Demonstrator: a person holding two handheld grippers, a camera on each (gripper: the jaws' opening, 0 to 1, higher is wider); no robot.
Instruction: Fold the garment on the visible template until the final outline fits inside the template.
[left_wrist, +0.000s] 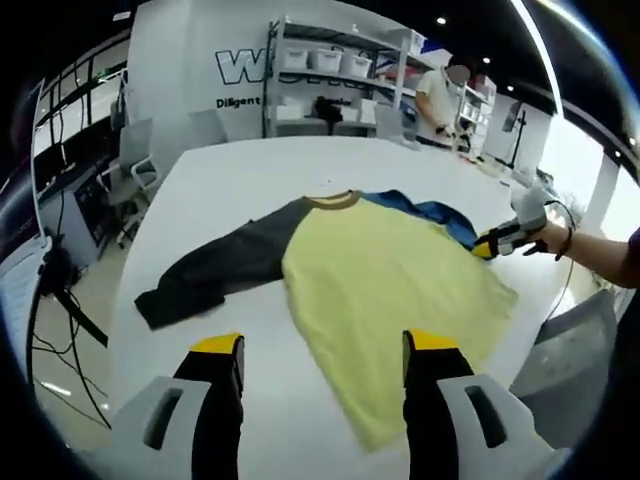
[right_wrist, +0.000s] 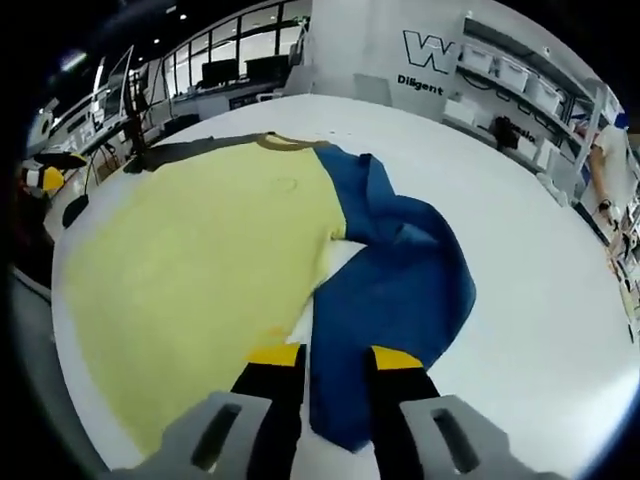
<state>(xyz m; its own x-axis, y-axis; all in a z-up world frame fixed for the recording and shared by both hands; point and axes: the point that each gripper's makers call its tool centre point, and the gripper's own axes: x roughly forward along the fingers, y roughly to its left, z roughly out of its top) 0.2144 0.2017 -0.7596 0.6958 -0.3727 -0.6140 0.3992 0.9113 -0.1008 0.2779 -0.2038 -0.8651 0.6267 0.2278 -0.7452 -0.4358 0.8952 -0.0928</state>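
A long-sleeved shirt lies flat on the white table (left_wrist: 230, 190). Its body is yellow (left_wrist: 390, 290), one sleeve is dark grey (left_wrist: 215, 270) and reaches left, and the other is blue (left_wrist: 435, 212). My left gripper (left_wrist: 325, 345) hovers open over the table at the shirt's near hem, with nothing between its jaws. The right gripper (left_wrist: 497, 240), held by a hand, sits at the end of the blue sleeve. In the right gripper view the blue sleeve (right_wrist: 400, 280) lies rumpled beside the yellow body (right_wrist: 200, 250), and my right gripper (right_wrist: 336, 357) is closed narrow on its cuff end.
Shelving with white bins (left_wrist: 330, 75) and a standing person (left_wrist: 440, 100) are behind the table's far edge. Grey chairs (left_wrist: 135, 165) and floor cables (left_wrist: 60, 330) lie off the left side. The table's near right edge (left_wrist: 560, 330) drops off close to the shirt.
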